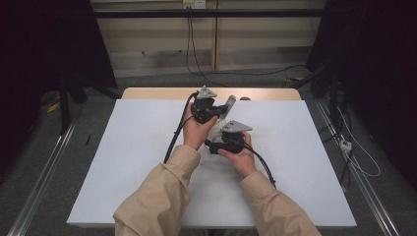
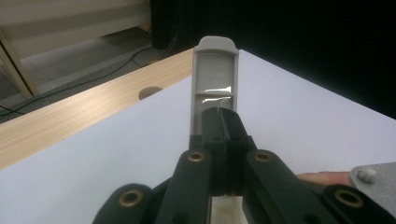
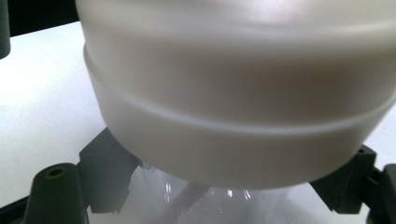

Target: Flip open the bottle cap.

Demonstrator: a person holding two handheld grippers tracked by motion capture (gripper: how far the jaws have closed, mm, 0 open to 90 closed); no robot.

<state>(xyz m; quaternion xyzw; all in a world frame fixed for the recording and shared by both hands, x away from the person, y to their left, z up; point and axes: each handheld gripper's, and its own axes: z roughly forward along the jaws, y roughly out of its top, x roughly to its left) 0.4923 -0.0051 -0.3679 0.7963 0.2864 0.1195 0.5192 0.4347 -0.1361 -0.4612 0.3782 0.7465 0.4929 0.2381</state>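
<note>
Nearest the camera in the high view, two forearms in beige sleeves [image 1: 162,196] come up from the bottom edge onto the white-covered bench [image 1: 123,162].

The right claw [image 1: 215,146] sits in the right hand just beyond the sleeve, a grey three-cornered plate on top and a black cable trailing back towards the person. In the right gripper view its black jaws stand wide on either side of a translucent white plastic round cap with a raised rim [image 3: 233,116], pressed against it at left and right, so the claw is grasping that cap. Below the cap, clear plastic of a bottle body [image 3: 210,203] shows between the jaws; its shape is too blurred to tell more.

Just beyond and slightly left, the left claw [image 1: 222,111] is held higher, also topped by a grey plate. In the left gripper view its jaws are clenched together on the lower end of a pale grey, flat, elongated plastic lever with a rounded top [image 2: 215,79], which rises upright from the jaws. In the high view this lever slants up and to the right from the claw.

Farther off, the bare wooden edge of the bench [image 2: 70,116] runs behind the white cover, with a round hole [image 2: 150,92] in it.
</note>
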